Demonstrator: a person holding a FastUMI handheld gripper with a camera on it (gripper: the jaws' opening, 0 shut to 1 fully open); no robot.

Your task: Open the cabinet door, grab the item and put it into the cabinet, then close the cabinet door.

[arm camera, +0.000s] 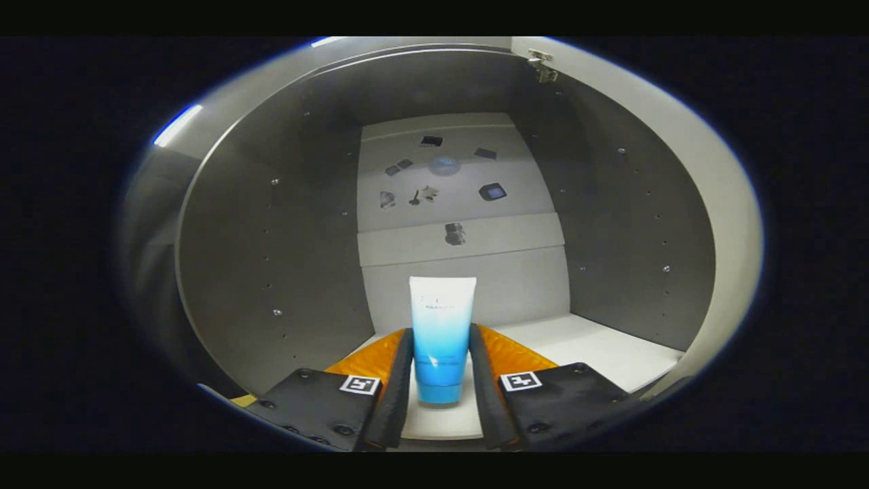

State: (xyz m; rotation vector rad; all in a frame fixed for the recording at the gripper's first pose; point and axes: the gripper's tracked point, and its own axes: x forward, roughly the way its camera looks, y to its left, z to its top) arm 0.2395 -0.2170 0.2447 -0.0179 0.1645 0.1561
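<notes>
Tube inside the cabinet
My gripper [441,380] clamps the upright blue tube [441,333] between both fingers; cabinet [271,272] walls flank it, back panel [468,272] beyond.

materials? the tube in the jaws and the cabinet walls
White-to-blue gradient squeeze tube: likely soft plastic, satin sheen, crimped flat top end, cap down. The gripper jaws press on both its sides. Grey cabinet side walls: probably laminated board, matte, with rows of shelf-pin holes. White cabinet floor: smooth, likely the same laminate.
</notes>
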